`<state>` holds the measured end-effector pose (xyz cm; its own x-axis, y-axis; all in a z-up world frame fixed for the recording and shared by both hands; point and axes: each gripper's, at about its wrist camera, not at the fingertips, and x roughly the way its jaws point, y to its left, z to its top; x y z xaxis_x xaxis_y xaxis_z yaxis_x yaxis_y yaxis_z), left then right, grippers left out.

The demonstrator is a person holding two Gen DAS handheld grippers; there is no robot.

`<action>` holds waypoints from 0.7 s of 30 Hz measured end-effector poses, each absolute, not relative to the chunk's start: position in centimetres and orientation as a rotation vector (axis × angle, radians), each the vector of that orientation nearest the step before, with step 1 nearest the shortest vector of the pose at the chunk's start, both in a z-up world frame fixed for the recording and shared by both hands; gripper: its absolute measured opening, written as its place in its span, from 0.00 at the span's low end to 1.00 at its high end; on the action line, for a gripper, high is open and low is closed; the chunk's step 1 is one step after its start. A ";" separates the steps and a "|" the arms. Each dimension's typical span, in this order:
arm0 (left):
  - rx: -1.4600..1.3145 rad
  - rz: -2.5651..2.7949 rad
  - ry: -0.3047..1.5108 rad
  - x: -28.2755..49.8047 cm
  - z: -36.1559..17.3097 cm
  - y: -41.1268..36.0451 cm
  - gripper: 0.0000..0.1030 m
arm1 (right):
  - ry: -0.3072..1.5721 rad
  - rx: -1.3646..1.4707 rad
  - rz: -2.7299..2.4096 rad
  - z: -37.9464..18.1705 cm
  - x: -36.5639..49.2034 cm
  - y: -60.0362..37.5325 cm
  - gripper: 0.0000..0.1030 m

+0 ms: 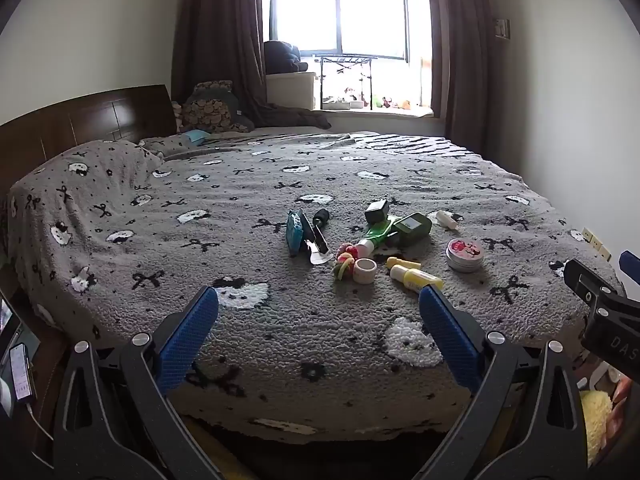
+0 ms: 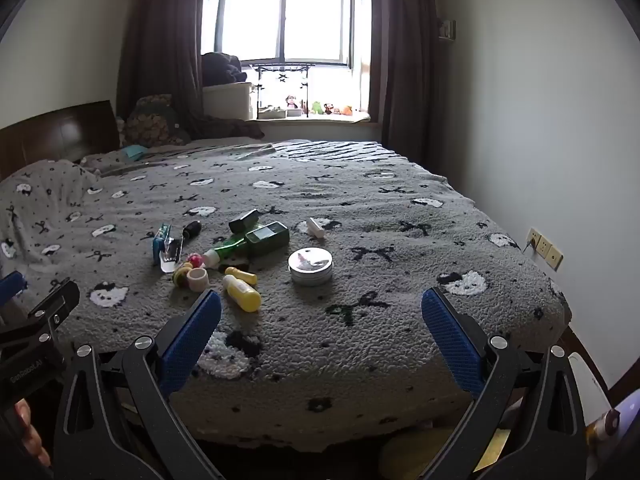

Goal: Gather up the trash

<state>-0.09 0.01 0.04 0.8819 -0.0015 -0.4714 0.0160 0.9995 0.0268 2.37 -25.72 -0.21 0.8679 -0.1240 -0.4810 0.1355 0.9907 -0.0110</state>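
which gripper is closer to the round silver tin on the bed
Right. The round silver tin lies just ahead between the open right gripper fingers; from the left gripper it sits further off, right of centre.

Grey blanket (image 1: 240, 264) (bow-patterned) under a curtained window (image 1: 340, 12).

Both your wrist cameras look from the foot of the bed (image 1: 120, 208) toward the window (image 2: 280, 24), sharing the clutter mid-bed.

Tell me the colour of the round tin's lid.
The round tin has a pink-red printed lid; it shows best in the left wrist view.
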 end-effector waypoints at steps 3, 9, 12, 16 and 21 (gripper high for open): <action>0.033 -0.008 0.496 -0.1 0.0 0.0 0.92 | 0.502 0.022 -0.140 -0.2 2.4 -25.6 0.97; 0.033 -0.006 0.495 -0.1 0.0 0.0 0.92 | 0.496 0.027 -0.151 -0.1 2.4 -25.8 0.97; 0.032 -0.004 0.495 -0.1 0.2 0.3 0.92 | 0.496 0.026 -0.149 0.0 2.2 -25.4 0.97; 0.029 -0.007 0.493 -0.1 0.2 0.5 0.92 | 0.497 0.021 -0.142 0.1 2.3 -25.7 0.97; 0.029 -0.006 0.493 -0.1 0.5 0.4 0.92 | 0.491 0.020 -0.142 -0.1 2.3 -25.5 0.97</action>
<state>-0.11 0.41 0.45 0.8809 0.0014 -0.4733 0.0126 0.9996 0.0264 2.25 -25.52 -0.10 0.8720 -0.1313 -0.4715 0.1410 0.9899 -0.0150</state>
